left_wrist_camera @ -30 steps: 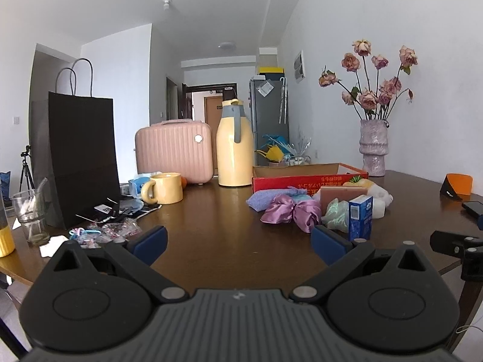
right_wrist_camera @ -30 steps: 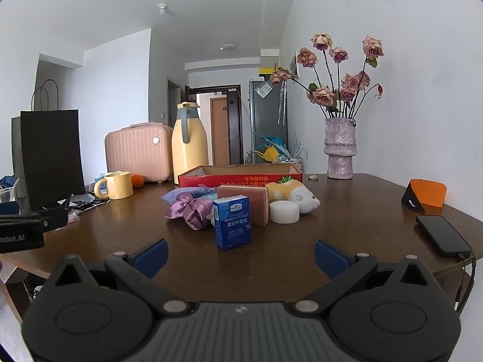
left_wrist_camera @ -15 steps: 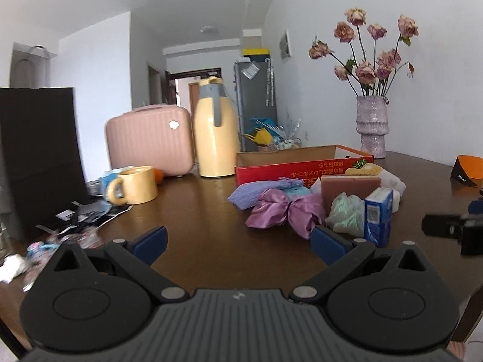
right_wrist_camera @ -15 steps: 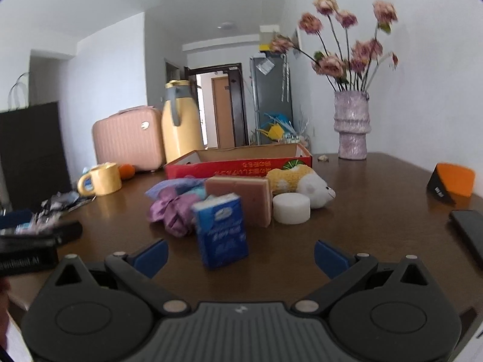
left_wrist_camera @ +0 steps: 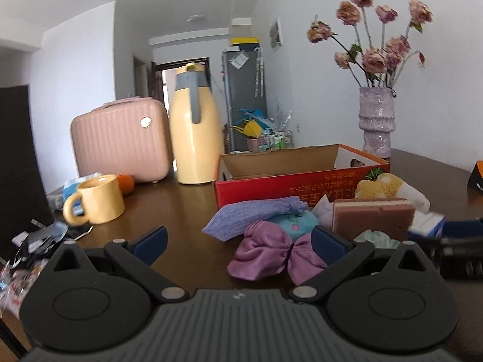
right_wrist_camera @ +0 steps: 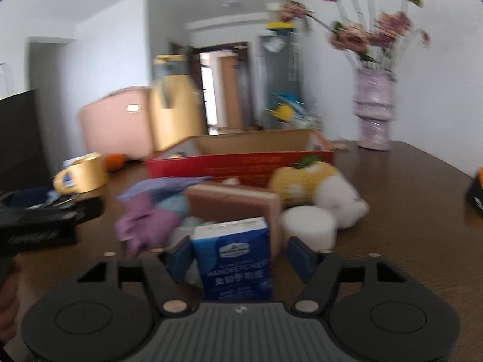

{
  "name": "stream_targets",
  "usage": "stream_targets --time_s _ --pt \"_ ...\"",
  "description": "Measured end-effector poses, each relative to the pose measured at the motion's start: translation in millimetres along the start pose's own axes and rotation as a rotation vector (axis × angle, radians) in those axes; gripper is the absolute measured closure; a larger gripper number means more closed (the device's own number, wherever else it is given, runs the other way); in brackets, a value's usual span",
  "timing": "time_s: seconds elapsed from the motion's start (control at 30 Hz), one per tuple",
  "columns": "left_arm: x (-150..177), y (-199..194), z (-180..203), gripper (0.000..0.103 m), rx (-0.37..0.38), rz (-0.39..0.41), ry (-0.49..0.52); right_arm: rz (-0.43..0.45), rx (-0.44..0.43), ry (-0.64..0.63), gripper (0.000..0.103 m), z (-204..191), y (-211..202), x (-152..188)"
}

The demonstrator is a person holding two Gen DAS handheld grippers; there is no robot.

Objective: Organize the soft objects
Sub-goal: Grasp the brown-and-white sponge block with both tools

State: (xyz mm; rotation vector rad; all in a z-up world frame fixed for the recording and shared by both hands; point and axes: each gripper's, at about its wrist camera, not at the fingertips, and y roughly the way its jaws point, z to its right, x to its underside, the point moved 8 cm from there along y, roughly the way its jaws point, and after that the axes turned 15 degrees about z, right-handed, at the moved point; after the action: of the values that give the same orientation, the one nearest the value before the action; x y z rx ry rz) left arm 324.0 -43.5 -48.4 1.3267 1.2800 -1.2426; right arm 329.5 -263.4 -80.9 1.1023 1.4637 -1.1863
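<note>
Straddling: my right claw (right_wrist_camera: pixel 241 256) has the blue tissue pack (right_wrist_camera: pixel 234 258) standing between its spread blue pads; the left pad (right_wrist_camera: pixel 180 256) sits just beside the pack, the right pad (right_wrist_camera: pixel 300 258) has a gap, so nothing is pinched.
Left claw: my left claw (left_wrist_camera: pixel 238 241) is spread wide above the table (left_wrist_camera: pixel 169 211), holding nothing; its right pad (left_wrist_camera: pixel 327 242) is just in front of the purple satin bow (left_wrist_camera: pixel 265 255).
Soft pile: in the middle of the table, just before the red cardboard box (left_wrist_camera: pixel 302 178), lie the bow, a lilac knitted cloth (left_wrist_camera: pixel 253 215), a teal plush piece (left_wrist_camera: pixel 291 223), a pink-and-brown sponge block (left_wrist_camera: pixel 372 218) and a pale green cloth (left_wrist_camera: pixel 377 239).
Right of pile: a yellow-and-white plush toy (right_wrist_camera: pixel 320 187) lies against the box front; a white round puff (right_wrist_camera: pixel 308 226) rests just before it.
Box: open-topped, its inside mostly hidden from me.
Far left edge: a yellow mug (left_wrist_camera: pixel 96 199), an orange (left_wrist_camera: pixel 125 182), a pink case (left_wrist_camera: pixel 120 141) and a yellow thermos jug (left_wrist_camera: pixel 194 129).
Far right corner: a lilac vase of dried roses (left_wrist_camera: pixel 377 120).
Blur: my right view is smeared, so fine contact is unclear.
</note>
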Motion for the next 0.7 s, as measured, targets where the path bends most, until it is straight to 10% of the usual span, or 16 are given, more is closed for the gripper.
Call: stream_targets --time_s 0.23,0.37,0.7 --pt "-3 31 16 0.0 0.061 -0.025 -0.018 -0.05 0.137 -0.078 0.043 41 24 1" --pt "-11 46 36 0.004 0.162 -0.029 -0.079 0.08 0.104 -0.042 0.043 43 10 -21" --pt "-1 101 72 0.072 0.381 -0.296 -0.341 -0.086 -0.086 0.33 0.073 44 59 -21"
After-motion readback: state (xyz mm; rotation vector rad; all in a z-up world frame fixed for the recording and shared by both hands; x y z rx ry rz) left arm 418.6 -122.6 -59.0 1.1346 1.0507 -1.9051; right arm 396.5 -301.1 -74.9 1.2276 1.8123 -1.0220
